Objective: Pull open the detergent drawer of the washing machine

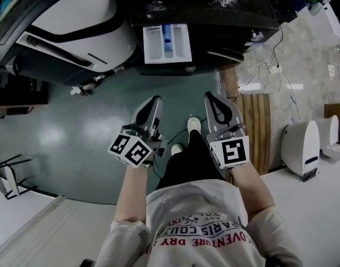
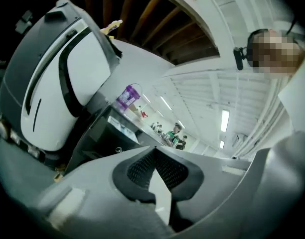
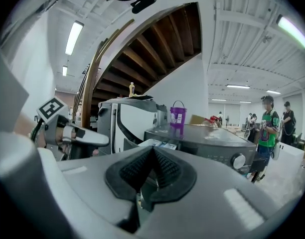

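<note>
The black washing machine [image 1: 214,10] stands at the top of the head view. Its detergent drawer [image 1: 167,43] sticks out, white compartments and a blue insert showing. My left gripper [image 1: 153,100] and right gripper [image 1: 210,96] hover side by side well short of the drawer, both shut with nothing between the jaws. The left gripper view shows my left gripper [image 2: 153,153] rolled to one side, the washing machine [image 2: 100,133] slanting beyond it. Past my right gripper [image 3: 153,151] in its own view lie the washing machine [image 3: 207,138] and the drawer's pale edge [image 3: 160,144].
A large white-and-grey machine [image 1: 70,21] stands left of the washer. A purple bucket [image 3: 177,116] sits on the washer's top. Wooden slats [image 1: 256,127], cables and white devices [image 1: 300,146] lie to the right. People [image 3: 267,128] stand far off. My shoes [image 1: 193,125] are on the green floor.
</note>
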`<state>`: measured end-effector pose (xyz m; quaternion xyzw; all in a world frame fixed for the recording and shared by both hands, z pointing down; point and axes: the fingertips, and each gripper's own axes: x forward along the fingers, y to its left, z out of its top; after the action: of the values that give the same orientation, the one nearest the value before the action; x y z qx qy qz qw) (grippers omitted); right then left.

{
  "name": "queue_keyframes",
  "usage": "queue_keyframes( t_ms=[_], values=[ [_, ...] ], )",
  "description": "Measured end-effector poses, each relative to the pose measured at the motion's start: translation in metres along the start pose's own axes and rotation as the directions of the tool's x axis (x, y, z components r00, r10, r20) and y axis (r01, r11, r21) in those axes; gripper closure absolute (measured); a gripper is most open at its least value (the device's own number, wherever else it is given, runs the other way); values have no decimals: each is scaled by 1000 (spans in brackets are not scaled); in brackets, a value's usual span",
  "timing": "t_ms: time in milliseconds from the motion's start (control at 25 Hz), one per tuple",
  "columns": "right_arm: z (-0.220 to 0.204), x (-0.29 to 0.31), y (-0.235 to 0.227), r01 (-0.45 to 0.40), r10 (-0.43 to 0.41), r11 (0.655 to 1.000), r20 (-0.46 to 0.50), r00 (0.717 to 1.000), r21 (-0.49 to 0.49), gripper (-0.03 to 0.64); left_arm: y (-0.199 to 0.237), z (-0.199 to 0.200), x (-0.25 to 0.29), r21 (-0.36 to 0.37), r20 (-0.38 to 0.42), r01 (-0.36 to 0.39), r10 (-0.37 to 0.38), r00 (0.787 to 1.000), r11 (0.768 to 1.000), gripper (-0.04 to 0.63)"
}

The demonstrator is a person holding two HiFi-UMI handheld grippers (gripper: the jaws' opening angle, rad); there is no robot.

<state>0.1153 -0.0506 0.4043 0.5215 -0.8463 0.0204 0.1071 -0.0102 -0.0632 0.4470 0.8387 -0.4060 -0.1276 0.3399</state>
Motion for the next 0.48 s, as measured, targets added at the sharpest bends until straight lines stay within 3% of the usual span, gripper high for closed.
queue_keyframes(
  t_ms=[200,480],
  values=[
    [30,-21,7,-20,21,999,39,999,-31,615,-52,34,-17,236,-13,43,-42,999,971,595],
    [91,-54,25,-30,34,999,136,990,-26,615,-118,75,-44,513,-27,54,-47,999,857,595]
  ],
)
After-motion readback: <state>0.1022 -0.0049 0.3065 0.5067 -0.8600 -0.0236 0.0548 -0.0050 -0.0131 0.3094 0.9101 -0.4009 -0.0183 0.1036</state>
